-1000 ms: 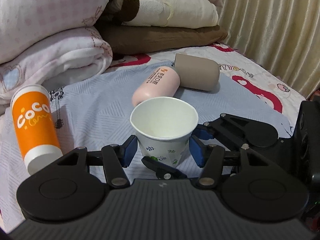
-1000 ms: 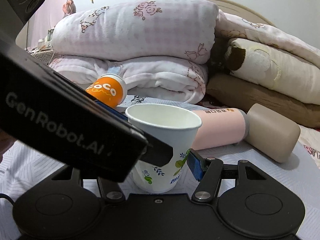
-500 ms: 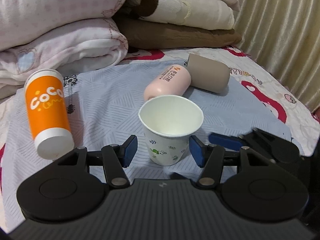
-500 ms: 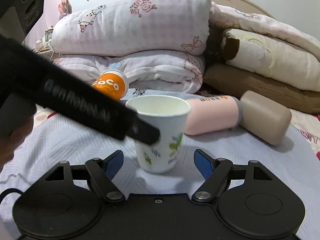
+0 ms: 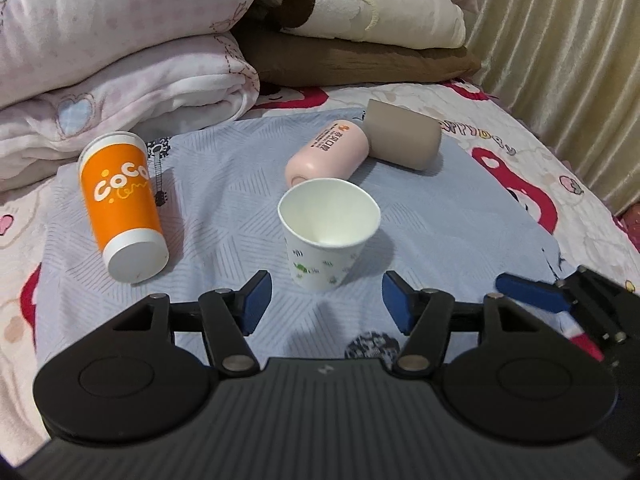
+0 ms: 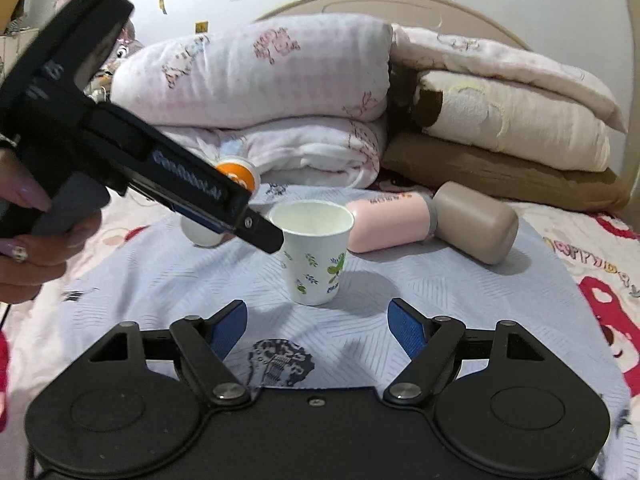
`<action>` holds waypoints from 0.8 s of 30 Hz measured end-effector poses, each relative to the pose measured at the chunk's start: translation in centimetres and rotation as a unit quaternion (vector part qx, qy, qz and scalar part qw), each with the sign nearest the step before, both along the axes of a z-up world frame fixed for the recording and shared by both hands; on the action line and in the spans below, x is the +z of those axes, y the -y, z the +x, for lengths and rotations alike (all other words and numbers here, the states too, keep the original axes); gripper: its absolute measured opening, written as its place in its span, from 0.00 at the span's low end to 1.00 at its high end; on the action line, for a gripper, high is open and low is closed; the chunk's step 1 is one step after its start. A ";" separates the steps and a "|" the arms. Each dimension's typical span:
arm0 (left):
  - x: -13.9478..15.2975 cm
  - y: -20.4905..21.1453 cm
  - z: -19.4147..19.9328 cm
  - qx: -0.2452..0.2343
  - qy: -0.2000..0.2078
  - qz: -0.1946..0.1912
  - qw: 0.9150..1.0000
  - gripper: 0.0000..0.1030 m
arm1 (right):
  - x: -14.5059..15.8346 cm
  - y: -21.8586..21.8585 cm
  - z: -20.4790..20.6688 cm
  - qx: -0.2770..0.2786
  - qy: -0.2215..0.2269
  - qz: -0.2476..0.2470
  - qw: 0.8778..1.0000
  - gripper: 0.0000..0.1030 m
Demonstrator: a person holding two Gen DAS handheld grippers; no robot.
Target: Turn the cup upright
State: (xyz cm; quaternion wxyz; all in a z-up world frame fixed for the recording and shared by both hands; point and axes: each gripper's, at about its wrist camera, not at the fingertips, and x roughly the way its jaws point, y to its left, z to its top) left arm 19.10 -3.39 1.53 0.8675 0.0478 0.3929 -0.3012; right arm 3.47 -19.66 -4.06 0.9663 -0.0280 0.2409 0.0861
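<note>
A white paper cup (image 5: 329, 236) with green leaf prints stands upright, mouth up, on the blue-grey cloth (image 5: 224, 216); it also shows in the right wrist view (image 6: 312, 256). My left gripper (image 5: 325, 305) is open and empty, just short of the cup, which stands free beyond its blue pads. My right gripper (image 6: 318, 324) is open and empty, a little further back from the cup. The left gripper's body (image 6: 120, 160) crosses the right wrist view at the left and hides part of the cup's rim.
An orange "CoCo" cup (image 5: 122, 208) lies on its side at the left. A pink tumbler (image 5: 326, 154) with a taupe lid (image 5: 402, 136) lies behind the paper cup. Folded quilts (image 5: 120, 60) and pillows (image 5: 360, 12) are stacked at the back. A curtain (image 5: 568, 60) hangs at the right.
Both grippers have let go of the cup and drawn back toward me. Their jaws have opened wider. The cup stays upright on the cloth.
</note>
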 end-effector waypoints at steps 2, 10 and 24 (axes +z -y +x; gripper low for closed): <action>0.6 -0.4 -0.9 0.001 0.004 0.003 1.000 0.59 | 0.8 0.0 -0.9 0.002 0.004 0.000 1.000 0.79; 1.4 -2.6 -4.4 0.054 0.013 0.018 0.998 0.59 | 3.9 0.2 -4.4 -0.019 0.021 -0.026 0.999 0.79; 4.0 -4.0 -11.0 0.085 0.040 0.019 0.995 0.63 | 6.0 1.4 -10.9 -0.032 0.060 -0.017 0.998 0.88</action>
